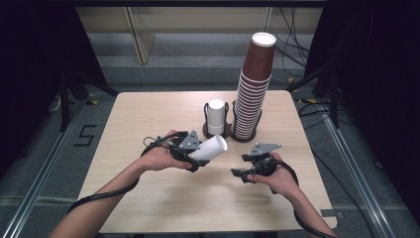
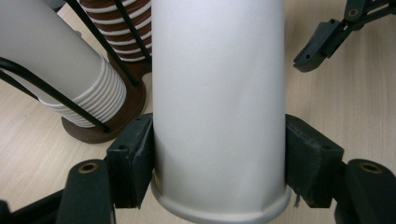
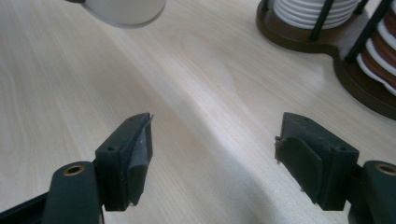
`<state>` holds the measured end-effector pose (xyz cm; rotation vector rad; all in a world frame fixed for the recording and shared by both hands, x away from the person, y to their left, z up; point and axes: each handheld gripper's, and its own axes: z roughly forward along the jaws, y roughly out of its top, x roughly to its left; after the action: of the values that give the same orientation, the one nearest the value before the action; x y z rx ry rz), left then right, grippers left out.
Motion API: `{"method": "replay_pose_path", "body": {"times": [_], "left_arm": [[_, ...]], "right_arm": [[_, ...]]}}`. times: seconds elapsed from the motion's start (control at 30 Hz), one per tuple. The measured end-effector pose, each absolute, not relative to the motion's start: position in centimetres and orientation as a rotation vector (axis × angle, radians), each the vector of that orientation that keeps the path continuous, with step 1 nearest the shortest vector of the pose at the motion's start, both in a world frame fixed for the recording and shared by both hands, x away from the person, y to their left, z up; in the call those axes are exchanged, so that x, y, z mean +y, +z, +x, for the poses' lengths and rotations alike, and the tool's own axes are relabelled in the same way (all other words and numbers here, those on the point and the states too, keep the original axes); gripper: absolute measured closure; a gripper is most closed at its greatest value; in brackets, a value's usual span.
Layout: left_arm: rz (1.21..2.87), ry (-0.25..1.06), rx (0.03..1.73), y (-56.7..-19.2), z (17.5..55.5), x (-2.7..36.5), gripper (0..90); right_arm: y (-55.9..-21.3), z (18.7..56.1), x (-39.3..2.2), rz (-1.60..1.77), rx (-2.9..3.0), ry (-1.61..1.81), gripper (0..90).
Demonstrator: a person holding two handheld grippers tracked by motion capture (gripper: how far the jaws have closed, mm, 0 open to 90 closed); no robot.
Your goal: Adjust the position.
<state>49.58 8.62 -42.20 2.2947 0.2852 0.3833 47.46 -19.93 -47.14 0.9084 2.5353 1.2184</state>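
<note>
Closest to the person, the right gripper (image 1: pixel 247 174) hangs low over the pale wooden table (image 1: pixel 163 193), its 2 black fingers (image 3: pixel 128 161) standing apart with only bare tabletop between them. Just to its left, the left gripper (image 1: pixel 190 151) has its fingers (image 2: pixel 133 161) clamped on a white paper cup (image 1: pixel 212 148), one pad pressed to each side near the rolled rim. The cup lies tilted, nearly on its side, lifted clear of the table, its flat base pointing toward the far right. The 2 grippers sit near each other but do not touch.

Farther back, at the middle of the table, a dark brown holder (image 1: pixel 223 133) with black wire uprights carries 2 stacks. Its left bay holds a short stack of white cups (image 1: pixel 216 116). Its right bay holds a tall stack of brown cups (image 1: pixel 253 89), all upside down and leaning slightly to the right at the top.
</note>
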Motion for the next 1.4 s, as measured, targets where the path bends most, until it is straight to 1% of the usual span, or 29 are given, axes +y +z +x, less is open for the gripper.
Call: {"method": "replay_pose_path", "body": {"times": [0.2,0.37,0.43,0.63,0.67,0.8,0.87,0.9,0.93,1.07,1.1,1.13,1.2,1.23,1.4], "left_arm": [[2.304,0.390,0.275,-41.9,49.5,8.5,32.0],[2.332,0.361,0.264,-42.1,49.4,8.7,31.9],[2.386,0.343,0.220,-42.1,49.3,8.8,31.8],[2.453,0.313,0.179,-42.2,49.2,8.7,31.3],[2.461,0.308,0.178,-42.3,49.1,8.6,31.3],[2.521,0.305,0.130,-42.2,48.9,7.9,31.3],[2.513,0.295,0.143,-42.3,48.8,7.7,31.3],[2.544,0.300,0.113,-42.2,48.9,7.6,31.3],[2.540,0.292,0.127,-42.3,48.8,7.4,31.3],[2.603,0.281,0.093,-42.4,48.9,7.1,31.3],[2.618,0.281,0.082,-42.5,48.9,7.0,31.3],[2.642,0.276,0.062,-42.4,48.8,6.7,31.3],[2.653,0.272,0.056,-42.4,48.8,6.6,31.3],[2.683,0.277,0.021,-42.3,48.8,6.5,31.3],[2.723,0.262,-0.003,-42.4,48.6,5.9,31.4]], "right_arm": [[-46.7,48.1,-19.8,0.854,2.601,1.178,27.0],[-46.5,48.5,-20.2,0.824,2.627,1.149,27.1],[-46.2,48.6,-20.4,0.834,2.661,1.119,27.1],[-46.0,48.7,-20.3,0.757,2.725,1.034,27.1],[-46.0,48.7,-20.1,0.699,2.747,1.005,27.1],[-45.9,48.6,-19.8,0.645,2.811,0.934,27.0],[-46.0,48.7,-19.7,0.631,2.814,0.926,27.0],[-45.9,48.7,-19.7,0.609,2.828,0.897,27.0],[-45.9,48.7,-19.5,0.598,2.839,0.886,27.0],[-45.8,48.5,-18.9,0.544,2.860,0.846,27.0],[-45.6,48.4,-18.8,0.536,2.869,0.824,27.1],[-45.3,48.5,-18.4,0.450,2.872,0.807,27.0],[-45.2,48.5,-18.1,0.442,2.884,0.808,27.0],[-45.0,48.5,-17.9,0.426,2.893,0.805,27.0],[-44.1,48.6,-16.7,0.358,2.889,0.806,27.0]]}}
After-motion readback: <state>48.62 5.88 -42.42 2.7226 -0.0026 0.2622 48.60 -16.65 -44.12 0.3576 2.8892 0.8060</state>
